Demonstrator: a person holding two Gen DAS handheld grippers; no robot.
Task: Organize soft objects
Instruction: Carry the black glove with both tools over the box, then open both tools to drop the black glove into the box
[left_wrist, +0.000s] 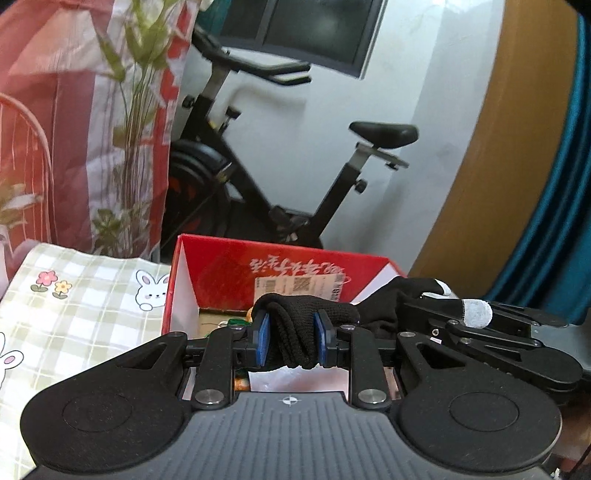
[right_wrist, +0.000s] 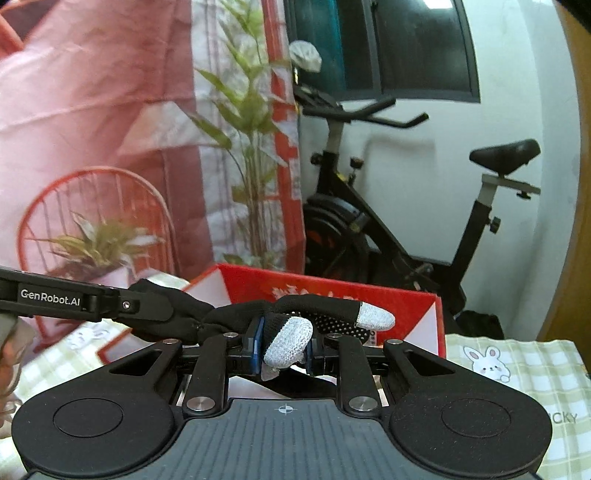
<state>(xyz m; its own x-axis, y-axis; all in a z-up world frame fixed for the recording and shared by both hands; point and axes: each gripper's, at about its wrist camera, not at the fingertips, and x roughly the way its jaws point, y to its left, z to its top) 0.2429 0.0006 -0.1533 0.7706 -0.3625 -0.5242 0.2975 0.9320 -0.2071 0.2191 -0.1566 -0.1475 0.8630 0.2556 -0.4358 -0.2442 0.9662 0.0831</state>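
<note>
Both grippers grip the same black glove (left_wrist: 295, 332): the left gripper (left_wrist: 291, 341) is clamped on the bunched cuff end between its blue pads, and the right gripper (right_wrist: 284, 347) pinches the finger end, with a grey-tipped fingertip (right_wrist: 290, 341) squeezed between its jaws. The glove hangs stretched between them, in the air just in front of the open red box (left_wrist: 229, 273), which sits on a checked cloth with rabbits (left_wrist: 92, 302).

To place it well, the person would likely do best to keep both ends level, carry the glove over the box opening, lower it inside, and only then loosen the two grips together, so neither end drags over the rim.

Much stays unclear. The box floor is mostly blocked by the gripper bodies; a few small coloured things (left_wrist: 236, 323) show inside but cannot be identified. Whether this is one glove or a folded pair cannot be told. An exercise bike (left_wrist: 280, 155) stands behind.
</note>
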